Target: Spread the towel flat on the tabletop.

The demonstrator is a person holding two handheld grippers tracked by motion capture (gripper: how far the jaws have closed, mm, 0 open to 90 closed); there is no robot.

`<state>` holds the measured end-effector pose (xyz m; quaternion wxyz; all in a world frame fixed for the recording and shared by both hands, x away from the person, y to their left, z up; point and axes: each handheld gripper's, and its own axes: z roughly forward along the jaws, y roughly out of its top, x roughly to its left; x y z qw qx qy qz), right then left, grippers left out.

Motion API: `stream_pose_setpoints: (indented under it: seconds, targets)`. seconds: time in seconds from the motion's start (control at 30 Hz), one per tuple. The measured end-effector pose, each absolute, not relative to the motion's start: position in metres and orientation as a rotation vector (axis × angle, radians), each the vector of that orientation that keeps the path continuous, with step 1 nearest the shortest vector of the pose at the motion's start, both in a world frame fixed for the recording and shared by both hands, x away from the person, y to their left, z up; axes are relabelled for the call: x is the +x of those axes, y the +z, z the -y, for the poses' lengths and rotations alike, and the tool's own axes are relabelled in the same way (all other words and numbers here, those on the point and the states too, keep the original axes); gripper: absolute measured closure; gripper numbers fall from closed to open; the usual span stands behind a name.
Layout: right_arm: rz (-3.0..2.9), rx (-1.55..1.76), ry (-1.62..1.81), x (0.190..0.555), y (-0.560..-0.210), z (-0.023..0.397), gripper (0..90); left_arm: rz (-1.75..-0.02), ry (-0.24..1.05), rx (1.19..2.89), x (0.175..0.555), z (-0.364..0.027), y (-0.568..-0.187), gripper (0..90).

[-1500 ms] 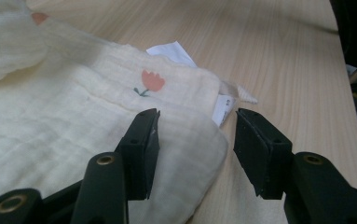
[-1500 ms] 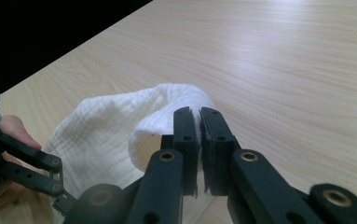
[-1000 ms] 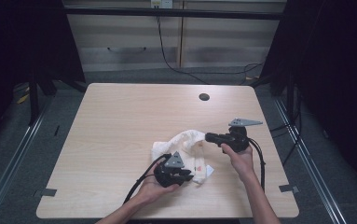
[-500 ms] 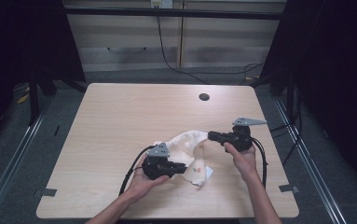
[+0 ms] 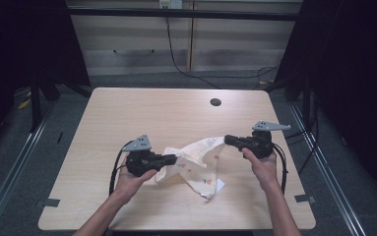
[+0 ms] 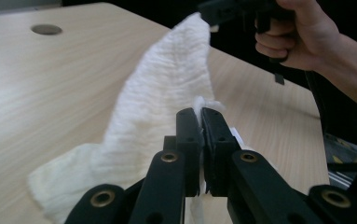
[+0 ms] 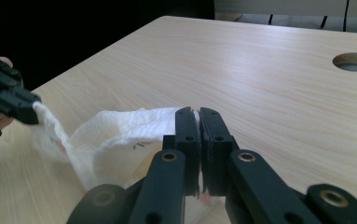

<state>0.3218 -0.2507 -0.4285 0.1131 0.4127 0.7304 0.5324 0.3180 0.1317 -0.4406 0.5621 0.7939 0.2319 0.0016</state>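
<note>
The cloth (image 5: pixel 196 160) stretches between both grippers above the table (image 5: pixel 127 113), its lower end seemingly resting there.

Cloth (image 5: pixel 196 160): white, crinkled weave, few small red-orange motifs scattered on it. Counter (image 5: pixel 127 118): pale wood grain, light beige; dark round hole (image 5: pixel 215 102) toward upper right of its top. Left gripper (image 5: pixel 176 158): black, grey plate on top. Right gripper (image 5: pixel 227 139): black, grey plate likewise. Jaws in both gripper views: black, brass-coloured rivets. Cables: black. Floor around counter: dark grey.
</note>
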Motion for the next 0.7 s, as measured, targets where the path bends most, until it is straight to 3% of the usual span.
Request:
stream_pose_setpoints:
  seconds: [0.3, 0.7]
  targets:
    - [-2.123, 1.174, 1.542, 0.315, -0.41, 0.25, 87.2, -0.568, 0.087, 1.825, 0.323, -0.165, -0.419, 86.9]
    - [-2.089, 1.049, 1.581, 0.307, -0.352, 0.248, 87.4, -0.58, 0.217, 1.685, 0.325, -0.211, -0.367, 87.0]
